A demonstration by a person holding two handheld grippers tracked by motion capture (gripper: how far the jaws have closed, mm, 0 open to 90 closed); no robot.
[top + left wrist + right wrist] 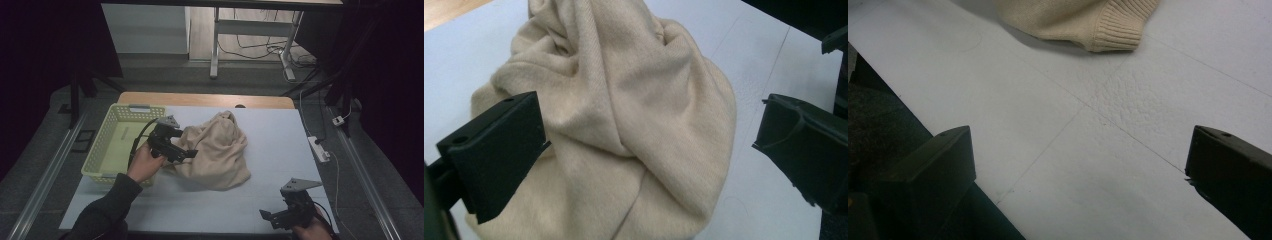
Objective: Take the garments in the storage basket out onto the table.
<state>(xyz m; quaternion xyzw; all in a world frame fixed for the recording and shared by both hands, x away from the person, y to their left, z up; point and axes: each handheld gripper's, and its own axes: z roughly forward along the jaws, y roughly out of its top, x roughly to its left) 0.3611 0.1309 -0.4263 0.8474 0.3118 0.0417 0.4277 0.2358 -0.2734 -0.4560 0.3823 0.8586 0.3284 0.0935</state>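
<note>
Left gripper (pixel 184 152), jaws spread wide at the left edge of the crumpled sweater (pixel 215 150) mid-frame on the table (pixel 280 135), may pinch only a loose fold, while the right gripper (pixel 280 216) waits open at lower right.

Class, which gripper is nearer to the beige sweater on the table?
The left gripper: it is at the beige sweater's left edge, jaws open around it. The right gripper sits apart, near the table's front right corner.

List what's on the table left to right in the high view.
Basket → left gripper → sweater → right gripper → power strip at the table's right edge.
</note>
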